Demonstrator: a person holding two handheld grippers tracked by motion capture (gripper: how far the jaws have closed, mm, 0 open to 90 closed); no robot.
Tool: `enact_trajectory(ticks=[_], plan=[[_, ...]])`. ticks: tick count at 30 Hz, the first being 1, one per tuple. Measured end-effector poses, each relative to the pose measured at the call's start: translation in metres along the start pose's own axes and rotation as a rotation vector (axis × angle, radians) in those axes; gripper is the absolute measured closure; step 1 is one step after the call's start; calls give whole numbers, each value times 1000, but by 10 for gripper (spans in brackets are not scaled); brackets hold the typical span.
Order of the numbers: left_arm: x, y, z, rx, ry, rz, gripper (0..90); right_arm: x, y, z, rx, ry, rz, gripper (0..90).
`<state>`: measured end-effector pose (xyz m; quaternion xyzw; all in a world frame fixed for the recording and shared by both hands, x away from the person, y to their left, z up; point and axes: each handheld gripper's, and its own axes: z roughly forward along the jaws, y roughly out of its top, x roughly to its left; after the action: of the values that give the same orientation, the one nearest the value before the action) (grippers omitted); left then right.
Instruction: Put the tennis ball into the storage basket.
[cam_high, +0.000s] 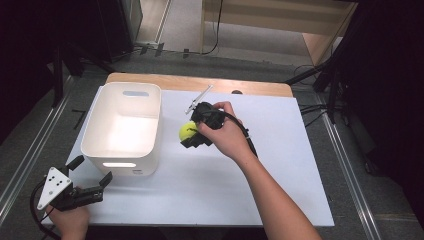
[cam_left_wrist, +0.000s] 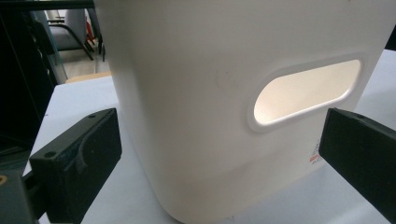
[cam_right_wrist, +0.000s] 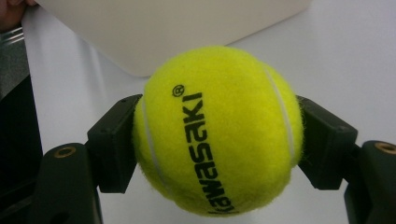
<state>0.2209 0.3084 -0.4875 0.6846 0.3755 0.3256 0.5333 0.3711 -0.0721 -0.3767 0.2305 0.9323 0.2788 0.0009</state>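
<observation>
A yellow tennis ball (cam_right_wrist: 217, 130) with black lettering sits squeezed between the two black jaws of my right gripper (cam_right_wrist: 217, 144), which is shut on it. From above, the ball (cam_high: 187, 131) and right gripper (cam_high: 192, 134) hang over the white table just right of the white bin (cam_high: 122, 150). My left gripper (cam_high: 90, 172) rests at the table's front left corner, its jaws wide apart and pointing at the bin's near wall. In the left gripper view, the bin (cam_left_wrist: 196, 116) with its oval handle slot (cam_left_wrist: 306, 93) stands close ahead of the left gripper (cam_left_wrist: 219, 158), nothing between its jaws.
The white table top (cam_high: 280, 170) stretches right and forward of the bin. A strip of wooden table edge (cam_high: 200, 82) runs along the back. Dark stands and cables line both sides of the table on the grey floor.
</observation>
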Motion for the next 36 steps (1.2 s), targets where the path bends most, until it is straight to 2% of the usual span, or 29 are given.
enact_trajectory(ticks=[27, 31, 35, 36], plan=[[0, 0, 0, 7, 3, 1, 0, 20, 31, 4, -23, 42, -61, 238], [0, 0, 0, 6, 2, 1, 0, 22, 36, 4, -36, 50, -81, 238], [0, 0, 0, 6, 2, 1, 0, 27, 40, 3, -44, 55, -76, 238], [0, 0, 0, 6, 2, 1, 0, 27, 41, 3, -51, 58, -89, 238]])
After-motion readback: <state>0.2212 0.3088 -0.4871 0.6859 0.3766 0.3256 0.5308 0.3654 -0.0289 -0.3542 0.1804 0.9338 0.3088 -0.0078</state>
